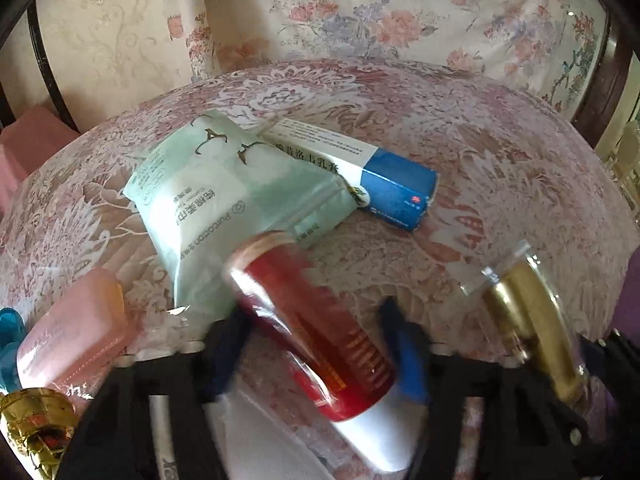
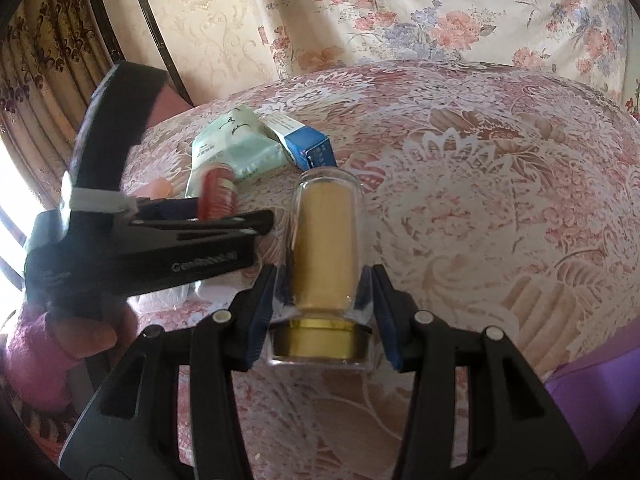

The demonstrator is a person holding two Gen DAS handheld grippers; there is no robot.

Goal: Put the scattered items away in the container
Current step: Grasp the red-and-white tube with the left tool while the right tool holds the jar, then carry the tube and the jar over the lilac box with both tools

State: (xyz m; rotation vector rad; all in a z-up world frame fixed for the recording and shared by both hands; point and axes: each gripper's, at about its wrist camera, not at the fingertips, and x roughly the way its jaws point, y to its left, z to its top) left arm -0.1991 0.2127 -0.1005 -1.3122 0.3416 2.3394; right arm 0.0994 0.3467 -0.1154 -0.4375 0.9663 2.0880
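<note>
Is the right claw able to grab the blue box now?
Probably not: the right claw is shut on the gold bottle. The blue box lies uncovered beyond it.

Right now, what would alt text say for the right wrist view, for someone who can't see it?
The right gripper clamps a clear bottle with a gold core between its jaws above a floral tablecloth. At left, the left gripper holds a red bottle near a mint tissue pack and a blue-and-white box.

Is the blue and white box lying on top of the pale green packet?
No, the green packet overlaps the blue and white box, covering part of it.
</note>
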